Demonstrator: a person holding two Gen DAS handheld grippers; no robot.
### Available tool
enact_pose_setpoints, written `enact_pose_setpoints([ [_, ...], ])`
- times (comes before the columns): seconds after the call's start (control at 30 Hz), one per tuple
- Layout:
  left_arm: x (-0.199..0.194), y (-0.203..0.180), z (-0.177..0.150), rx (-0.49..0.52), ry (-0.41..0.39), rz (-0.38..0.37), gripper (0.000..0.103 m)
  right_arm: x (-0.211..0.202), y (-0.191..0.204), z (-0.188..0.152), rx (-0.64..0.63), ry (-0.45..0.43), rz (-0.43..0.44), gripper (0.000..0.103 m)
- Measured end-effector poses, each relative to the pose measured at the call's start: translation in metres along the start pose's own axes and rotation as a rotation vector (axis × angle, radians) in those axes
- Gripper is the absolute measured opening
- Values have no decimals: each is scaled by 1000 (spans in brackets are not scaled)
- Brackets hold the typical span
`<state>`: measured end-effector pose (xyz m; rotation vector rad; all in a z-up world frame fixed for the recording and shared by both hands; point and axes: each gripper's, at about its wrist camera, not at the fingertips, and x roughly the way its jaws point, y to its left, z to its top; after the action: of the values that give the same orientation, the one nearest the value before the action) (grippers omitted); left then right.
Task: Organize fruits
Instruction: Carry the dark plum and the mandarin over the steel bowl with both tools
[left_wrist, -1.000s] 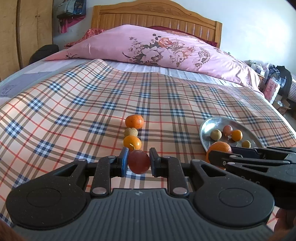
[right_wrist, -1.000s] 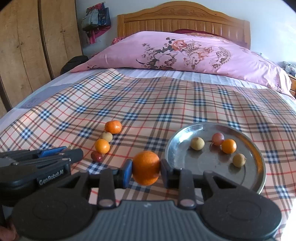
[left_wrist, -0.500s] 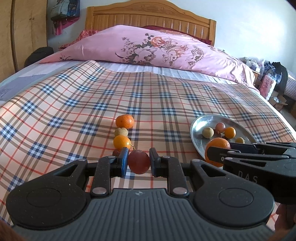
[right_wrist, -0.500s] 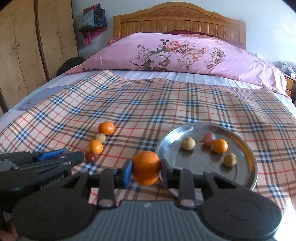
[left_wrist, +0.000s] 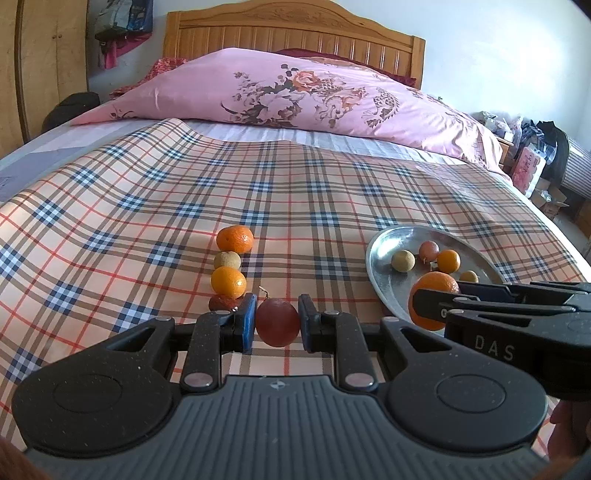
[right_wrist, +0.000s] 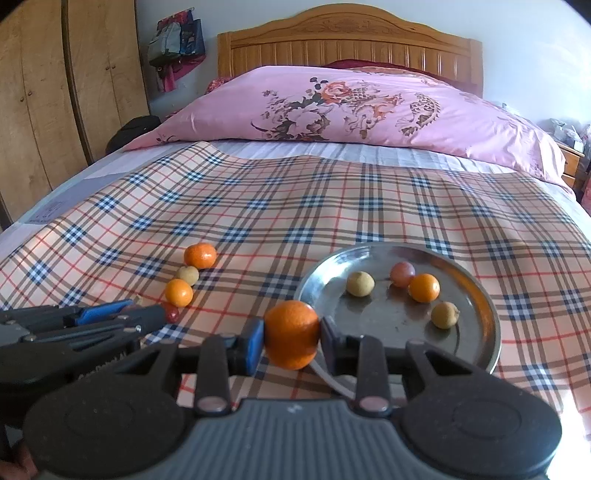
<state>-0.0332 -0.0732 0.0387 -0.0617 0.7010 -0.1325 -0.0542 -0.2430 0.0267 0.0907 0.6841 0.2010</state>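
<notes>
My left gripper (left_wrist: 277, 323) is shut on a dark red round fruit (left_wrist: 277, 322) and holds it above the plaid sheet, just right of a row of fruits: a tangerine (left_wrist: 235, 239), a tan longan (left_wrist: 226, 260), a small orange (left_wrist: 228, 282) and a red fruit (left_wrist: 221, 302). My right gripper (right_wrist: 291, 335) is shut on an orange (right_wrist: 291, 334) at the near left rim of the metal plate (right_wrist: 480, 339). The plate holds a longan (right_wrist: 360, 283), a pink fruit (right_wrist: 402, 273), a small orange (right_wrist: 424, 287) and another longan (right_wrist: 445, 314).
The plaid sheet (right_wrist: 332, 206) covers the bed. A pink floral quilt (right_wrist: 351, 110) lies at the wooden headboard (right_wrist: 347, 40). A wardrobe (right_wrist: 55, 103) stands to the left. Boxes and clutter (left_wrist: 532, 166) sit beside the bed on the right.
Both grippers have drifted left and slightly back, each still holding its fruit. The fruit row and plate now sit further right in the views.
</notes>
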Motion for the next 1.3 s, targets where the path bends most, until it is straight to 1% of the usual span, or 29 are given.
enact_pose_setpoints([
  [0.33, 0, -5, 0, 8, 4, -10, 24, -2, -4, -1, 4, -4, -7, 31],
  [1.3, 3, -25, 5, 46, 6, -67, 24, -13, -35, -4, 60, -13, -55, 31],
])
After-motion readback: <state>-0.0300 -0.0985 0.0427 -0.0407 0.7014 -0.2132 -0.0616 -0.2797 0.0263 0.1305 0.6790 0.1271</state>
